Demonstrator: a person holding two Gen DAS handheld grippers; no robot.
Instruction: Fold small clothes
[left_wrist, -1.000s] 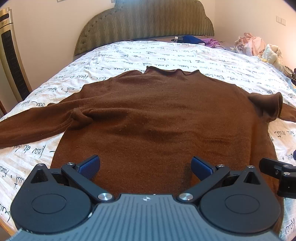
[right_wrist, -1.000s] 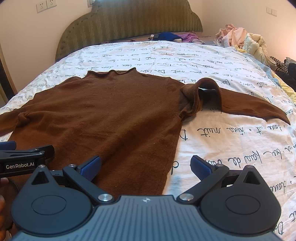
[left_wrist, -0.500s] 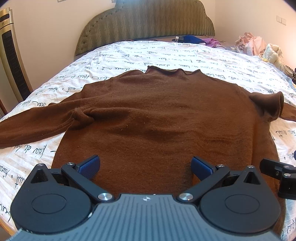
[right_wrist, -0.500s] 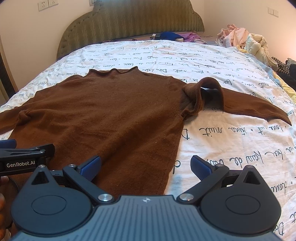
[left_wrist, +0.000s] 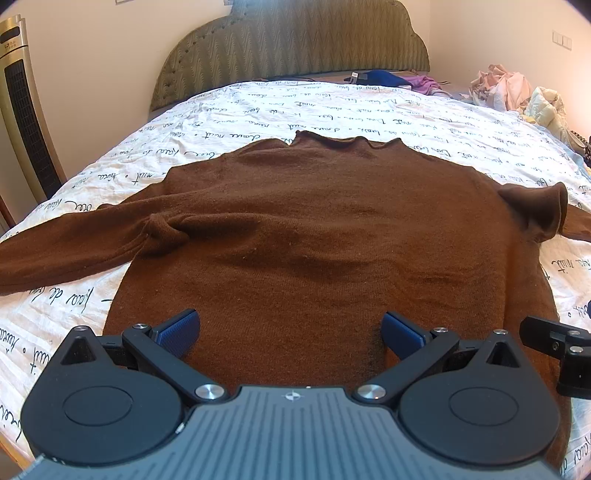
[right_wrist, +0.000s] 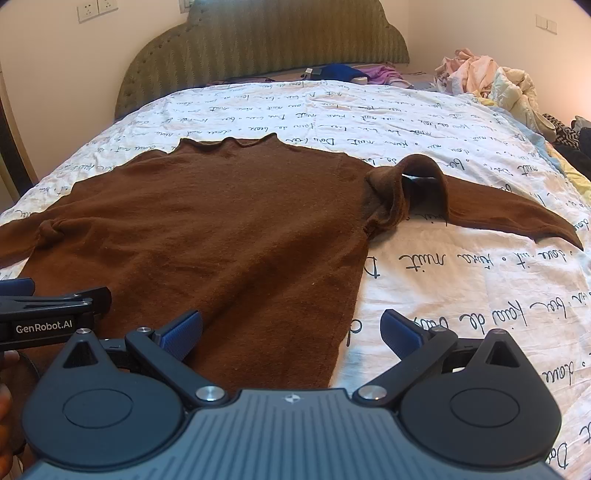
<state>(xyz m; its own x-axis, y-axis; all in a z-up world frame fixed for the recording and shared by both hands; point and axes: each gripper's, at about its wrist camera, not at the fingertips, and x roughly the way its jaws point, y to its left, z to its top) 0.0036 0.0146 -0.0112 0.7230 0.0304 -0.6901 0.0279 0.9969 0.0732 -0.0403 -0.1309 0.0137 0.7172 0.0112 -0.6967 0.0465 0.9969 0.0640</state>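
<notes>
- Left wrist view: the left gripper (left_wrist: 290, 330) is seen with its blue-padded jaws spread wide apart and nothing held between them.
- A brown sweater (left_wrist: 325, 251) is laid flat on the bed sheet (left_wrist: 332, 107), directly ahead of and beneath the open jaws, its neck pointing away towards the headboard (left_wrist: 291, 48).
- One sleeve (left_wrist: 70, 251) is stretched out ahead and to the left of the jaws; a bunched fold (left_wrist: 539, 210) is seen far to their right.
- No fold of the body is yet made; the step in hand is judged to be the approach to the hem.
- Black cursive script is printed across the sheet; "de" can be made out, the rest is not reliably read.
- Right wrist view: the right gripper (right_wrist: 291, 332) is likewise held wide open and empty, over the sweater's (right_wrist: 207, 236) right-hand hem corner.
- The right sleeve (right_wrist: 491, 210) is arched up beside the shoulder, ahead and to the right of the jaws.
- The next move is judged to call for both jaws being lowered and closed on the fabric, or the arched sleeve being flattened first.
- "GenRobot.AI" is read in white on the other gripper (right_wrist: 44, 317), just left of the jaws.
</notes>
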